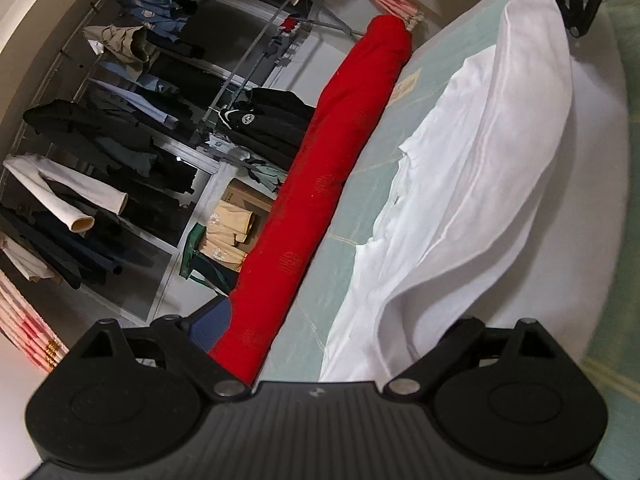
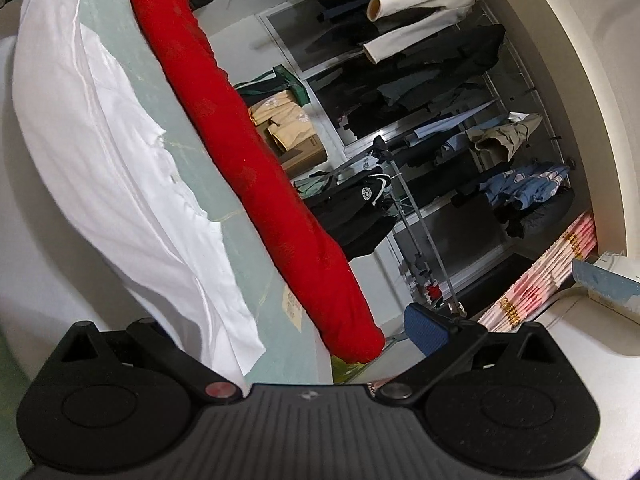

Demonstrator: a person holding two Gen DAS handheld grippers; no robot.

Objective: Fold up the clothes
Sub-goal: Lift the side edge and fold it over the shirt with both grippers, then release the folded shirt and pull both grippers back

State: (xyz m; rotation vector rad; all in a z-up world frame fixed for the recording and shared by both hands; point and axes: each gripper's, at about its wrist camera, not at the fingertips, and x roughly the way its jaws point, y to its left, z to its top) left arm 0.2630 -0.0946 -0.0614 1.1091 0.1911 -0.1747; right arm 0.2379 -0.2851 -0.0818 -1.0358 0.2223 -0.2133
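No readable text in either view. Pale label [image 1: 404,87] on green bed sheet [image 1: 352,184] beside red roll [image 1: 320,184]: printing too blurred to read. Round white badge on black jacket [image 2: 365,193] hanging on rack: lettering illegible. Small logo mark on claw housing [image 2: 310,394]: no words. Cardboard box [image 2: 298,148]: print unreadable.

A white garment [image 1: 472,200] lies rumpled and partly lifted on the pale green surface [image 1: 360,184].
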